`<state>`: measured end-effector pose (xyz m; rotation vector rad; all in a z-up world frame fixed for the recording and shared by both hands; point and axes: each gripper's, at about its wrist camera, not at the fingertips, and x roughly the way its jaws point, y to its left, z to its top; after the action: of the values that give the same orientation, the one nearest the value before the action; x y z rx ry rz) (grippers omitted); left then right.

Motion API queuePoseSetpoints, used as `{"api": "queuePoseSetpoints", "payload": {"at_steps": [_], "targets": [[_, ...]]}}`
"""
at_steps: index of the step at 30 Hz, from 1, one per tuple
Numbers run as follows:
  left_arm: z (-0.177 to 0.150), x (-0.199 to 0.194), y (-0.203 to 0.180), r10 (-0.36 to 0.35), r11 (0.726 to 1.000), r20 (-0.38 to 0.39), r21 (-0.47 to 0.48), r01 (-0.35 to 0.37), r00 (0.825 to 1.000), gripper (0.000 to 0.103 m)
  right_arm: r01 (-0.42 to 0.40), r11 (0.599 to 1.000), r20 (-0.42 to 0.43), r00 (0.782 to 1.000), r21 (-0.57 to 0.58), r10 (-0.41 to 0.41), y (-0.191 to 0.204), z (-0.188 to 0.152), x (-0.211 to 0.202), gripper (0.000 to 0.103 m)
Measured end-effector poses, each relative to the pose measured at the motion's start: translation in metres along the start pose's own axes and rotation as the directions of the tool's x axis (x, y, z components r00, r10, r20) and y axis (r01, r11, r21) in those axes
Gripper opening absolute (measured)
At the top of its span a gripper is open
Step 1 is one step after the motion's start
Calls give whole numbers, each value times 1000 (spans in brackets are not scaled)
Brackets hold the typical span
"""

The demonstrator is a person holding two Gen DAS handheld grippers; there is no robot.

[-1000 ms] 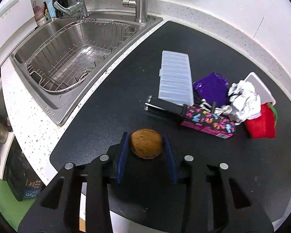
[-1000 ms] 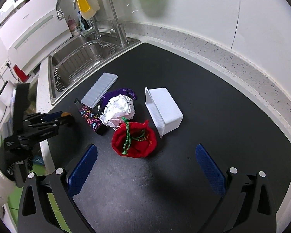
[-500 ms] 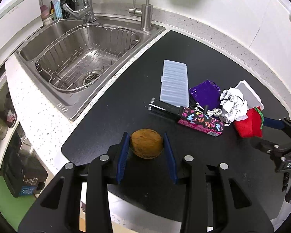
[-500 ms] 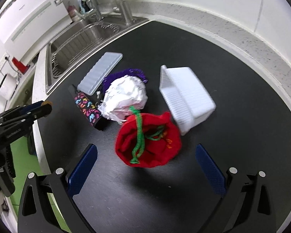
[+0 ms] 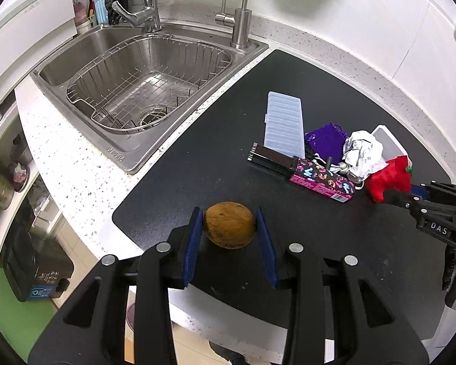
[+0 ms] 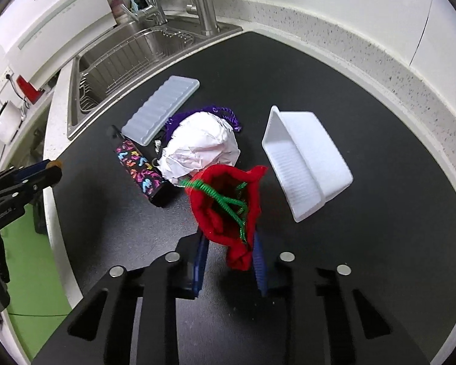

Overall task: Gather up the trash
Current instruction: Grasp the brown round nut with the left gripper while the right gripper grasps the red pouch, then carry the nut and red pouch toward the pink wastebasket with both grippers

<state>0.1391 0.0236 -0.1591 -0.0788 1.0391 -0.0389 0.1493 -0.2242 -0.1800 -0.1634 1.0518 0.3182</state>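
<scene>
My left gripper (image 5: 229,214) is shut on a brown round fruit-like thing (image 5: 229,229) and holds it over the near edge of the black mat (image 5: 215,158). My right gripper (image 6: 229,238) has its jaws closing on a red cloth pouch (image 6: 225,200) with a green cord, and the cloth is bunched between the blue pads. In the left wrist view the right gripper (image 5: 410,196) shows at the right edge, at the red pouch (image 5: 389,179). A crumpled white paper ball (image 6: 200,149) lies just beyond the pouch.
On the mat lie a clear ridged tray (image 6: 161,109), a colourful patterned box (image 6: 139,170), a purple pouch (image 6: 225,112) and a tipped white plastic tub (image 6: 307,164). A steel sink (image 5: 85,57) with a wire rack is at the left. A dark bin (image 5: 36,270) stands on the floor.
The right gripper came down over the red pouch and its wide jaws closed around it. The left gripper, still holding the brown thing, drew back and up a little.
</scene>
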Motion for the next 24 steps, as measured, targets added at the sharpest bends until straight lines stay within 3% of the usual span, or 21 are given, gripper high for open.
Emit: {"api": "queuePoseSetpoints", "payload": {"at_steps": [14, 24], "targets": [[-27, -52, 18, 22, 999, 41, -26, -21, 999, 36, -15, 995, 99, 995, -98, 25, 44, -2, -61, 14], [-99, -110, 82, 114, 982, 55, -157, -105, 992, 36, -142, 942, 90, 980, -303, 176, 163, -8, -70, 13]]}}
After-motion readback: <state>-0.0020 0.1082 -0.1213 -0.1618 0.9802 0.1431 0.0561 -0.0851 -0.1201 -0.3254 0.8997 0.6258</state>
